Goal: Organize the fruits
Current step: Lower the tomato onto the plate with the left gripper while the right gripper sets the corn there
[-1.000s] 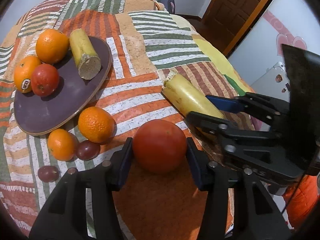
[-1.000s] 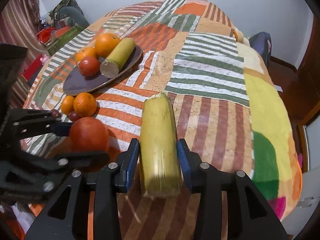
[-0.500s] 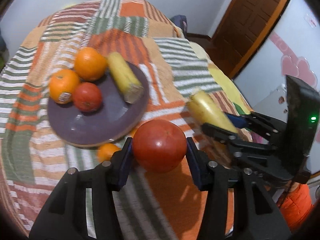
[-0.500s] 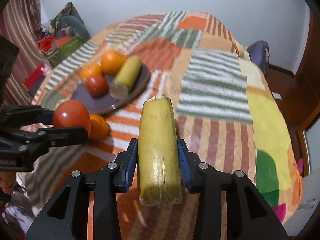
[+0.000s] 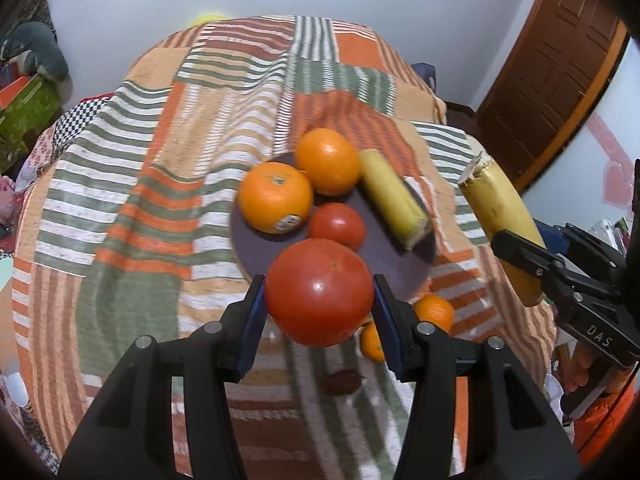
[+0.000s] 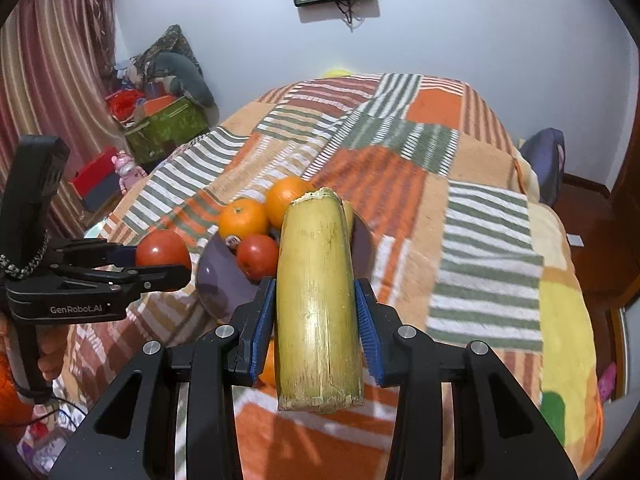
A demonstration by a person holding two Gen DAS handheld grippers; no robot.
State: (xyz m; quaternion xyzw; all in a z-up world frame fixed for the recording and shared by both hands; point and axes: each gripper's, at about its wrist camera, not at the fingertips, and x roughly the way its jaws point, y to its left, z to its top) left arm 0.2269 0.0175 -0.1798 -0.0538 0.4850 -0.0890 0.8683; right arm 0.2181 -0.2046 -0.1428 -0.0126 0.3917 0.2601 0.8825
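My left gripper point(image 5: 319, 304) is shut on a large red tomato point(image 5: 319, 292) and holds it in the air just before the dark purple plate point(image 5: 260, 246). The plate holds two oranges point(image 5: 276, 197), a smaller tomato point(image 5: 337, 225) and a yellow cane piece point(image 5: 394, 199). My right gripper point(image 6: 316, 320) is shut on a second yellow cane piece point(image 6: 316, 300), raised above the plate's right side point(image 6: 362, 240). The left gripper with its tomato point(image 6: 163, 249) shows at the left of the right wrist view.
Small oranges point(image 5: 434, 312) and a dark plum point(image 5: 340, 382) lie on the striped patchwork blanket point(image 5: 132, 200) near the plate's front edge. A brown door point(image 5: 548, 80) stands at the right. Boxes and clutter point(image 6: 164, 120) sit on the floor at the left.
Both grippers have lifted their fruit off the blanket and moved forward toward the plate. The plate now lies right ahead of both.
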